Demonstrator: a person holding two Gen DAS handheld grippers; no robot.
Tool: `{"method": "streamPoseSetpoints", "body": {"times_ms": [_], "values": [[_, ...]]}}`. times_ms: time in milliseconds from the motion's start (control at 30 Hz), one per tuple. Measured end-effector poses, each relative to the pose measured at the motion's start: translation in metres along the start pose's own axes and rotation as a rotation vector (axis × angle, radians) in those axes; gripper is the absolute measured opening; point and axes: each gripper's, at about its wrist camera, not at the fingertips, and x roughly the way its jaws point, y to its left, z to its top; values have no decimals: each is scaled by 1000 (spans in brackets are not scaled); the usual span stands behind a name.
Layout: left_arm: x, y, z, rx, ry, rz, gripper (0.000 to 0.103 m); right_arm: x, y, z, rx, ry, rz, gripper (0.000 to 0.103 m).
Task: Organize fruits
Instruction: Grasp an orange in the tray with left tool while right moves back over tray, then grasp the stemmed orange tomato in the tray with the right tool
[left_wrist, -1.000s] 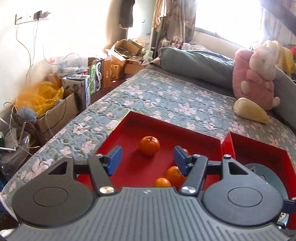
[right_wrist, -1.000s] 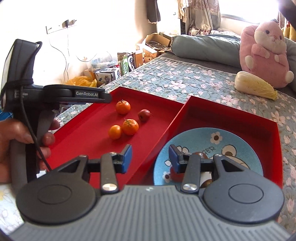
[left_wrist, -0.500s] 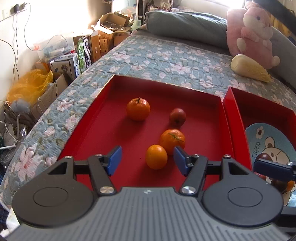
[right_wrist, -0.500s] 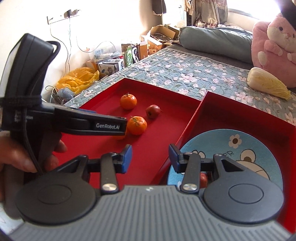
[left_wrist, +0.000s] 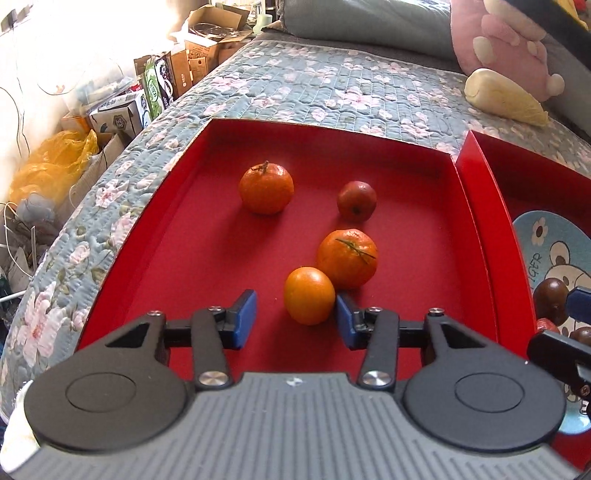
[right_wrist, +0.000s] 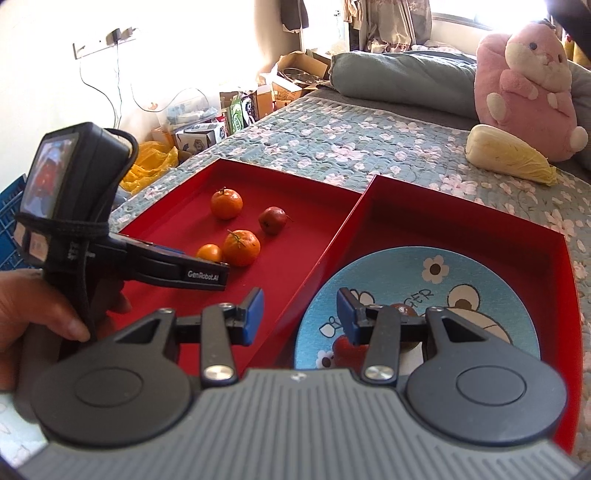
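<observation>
The left red tray (left_wrist: 177, 192) holds a small smooth orange (left_wrist: 309, 295), two stemmed tangerines (left_wrist: 347, 258) (left_wrist: 266, 188) and a small red apple (left_wrist: 357, 200). My left gripper (left_wrist: 293, 319) is open, low over the tray, with the small orange between its blue pads, close to the right pad (left_wrist: 343, 321). The right red tray (right_wrist: 480, 229) holds a blue cartoon plate (right_wrist: 461, 288) with several dark red fruits (right_wrist: 404, 310), partly hidden. My right gripper (right_wrist: 300, 317) is open and empty above the divide between the trays.
The trays lie on a floral quilted bed (left_wrist: 332, 85). A pale cabbage (right_wrist: 509, 158) and a pink plush rabbit (right_wrist: 524, 92) lie at the far right. Cardboard boxes (left_wrist: 166, 77) and a yellow bag (left_wrist: 51, 166) stand beyond the bed's left edge.
My left gripper has tilted down and moved forward into the left tray until the small orange sits between its pads. My right gripper has shifted slightly and stays open.
</observation>
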Motion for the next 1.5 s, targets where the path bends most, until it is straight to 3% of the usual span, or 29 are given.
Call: {"method": "streamPoseSetpoints", "body": {"times_ms": [133,400,667,867,1000,1500], "values": [[-3,-1,1,2,-13,-21,35,-1,1,1,-2,-1,-2,46],[-9,10,3,-67,-40,-25,34,1,3,2,-3,4,-6,46],[-19,35,4,-207,-68,44,34,9,12,7,-31,9,11,46],[-15,42,1,-229,-36,108,34,39,29,30,-55,30,54,46],[-13,48,1,-259,-34,128,35,71,44,33,-100,126,85,46],[-8,56,3,-307,-20,116,35,127,61,48,-182,202,46,45]]}}
